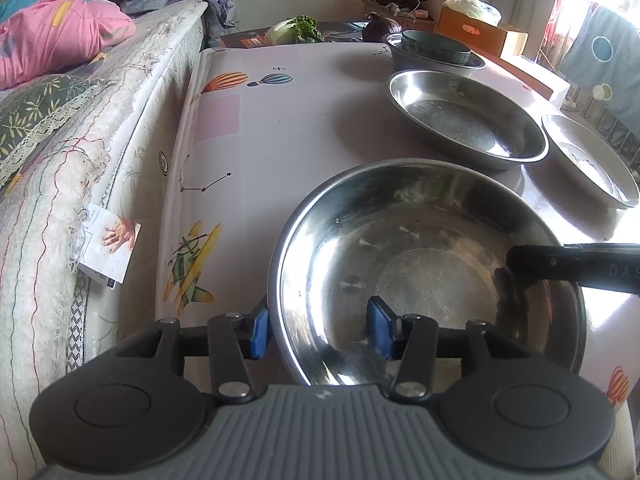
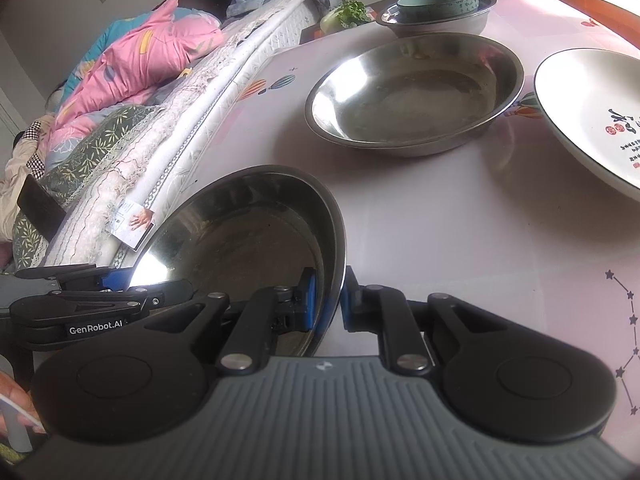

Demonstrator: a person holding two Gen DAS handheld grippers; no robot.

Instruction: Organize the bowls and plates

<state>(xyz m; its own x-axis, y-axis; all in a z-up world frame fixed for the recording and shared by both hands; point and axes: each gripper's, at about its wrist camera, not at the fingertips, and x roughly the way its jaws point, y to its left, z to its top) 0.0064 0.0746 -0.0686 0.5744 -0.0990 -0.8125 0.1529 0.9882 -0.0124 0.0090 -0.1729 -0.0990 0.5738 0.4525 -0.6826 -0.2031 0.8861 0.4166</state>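
Note:
A steel plate (image 1: 420, 264) lies nearest me; it also shows in the right wrist view (image 2: 248, 236). My left gripper (image 1: 320, 330) straddles its near-left rim, one blue pad outside and one inside, with a wide gap. My right gripper (image 2: 328, 300) is shut on its right rim, blue pads on each side. A second steel plate (image 1: 464, 118) (image 2: 412, 92) lies beyond. A white printed plate (image 1: 592, 158) (image 2: 592, 116) is to the right. A green bowl (image 1: 436, 46) (image 2: 438, 2) sits inside a steel bowl (image 2: 436, 22) at the back.
The table (image 1: 280, 128) has a pink patterned cloth. A bed with a white mattress edge (image 1: 100, 152) and pink bedding (image 1: 60, 28) runs along the left. Vegetables (image 1: 296, 30) and cardboard boxes (image 1: 480, 32) sit beyond the table's far edge.

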